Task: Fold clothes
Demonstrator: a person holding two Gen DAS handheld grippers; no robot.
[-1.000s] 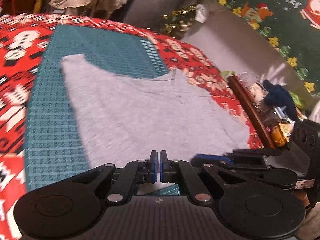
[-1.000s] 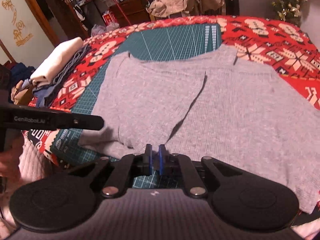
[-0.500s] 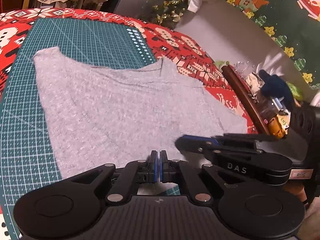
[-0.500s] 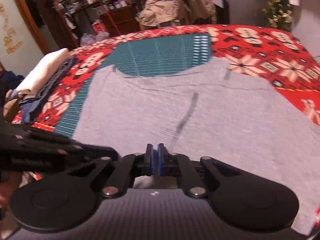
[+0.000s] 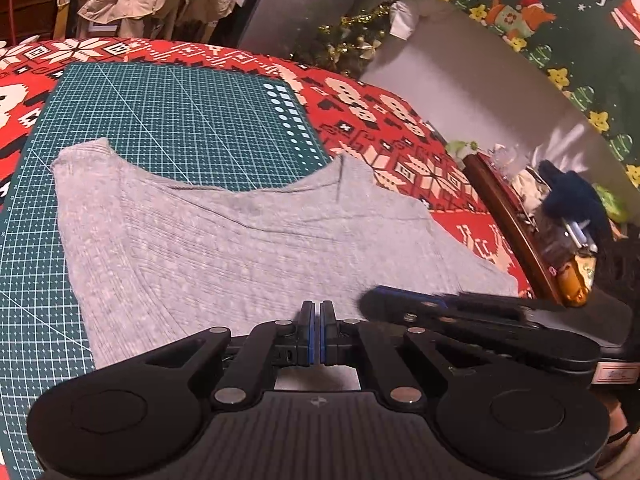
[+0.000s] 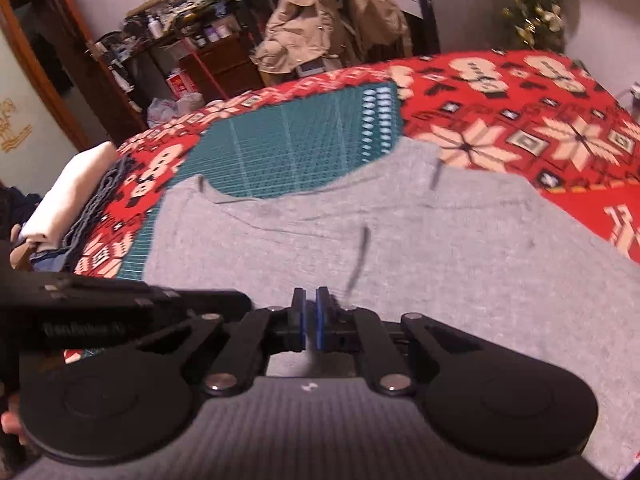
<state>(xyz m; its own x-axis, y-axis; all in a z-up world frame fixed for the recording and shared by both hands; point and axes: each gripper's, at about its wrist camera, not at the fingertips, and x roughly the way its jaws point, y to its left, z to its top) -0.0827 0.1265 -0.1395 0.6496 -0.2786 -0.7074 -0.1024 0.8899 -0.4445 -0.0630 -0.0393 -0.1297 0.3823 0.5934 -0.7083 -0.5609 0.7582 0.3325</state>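
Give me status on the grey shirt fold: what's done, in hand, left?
Done: a stack of folded clothes sits at the table edge, and the grey shirt lies spread over the green cutting mat, with what looks like one fold seam across it. In hand: left gripper and right gripper are both shut at the shirt's near edge; whether they pinch fabric is hidden. Left: most folds, then stacking.
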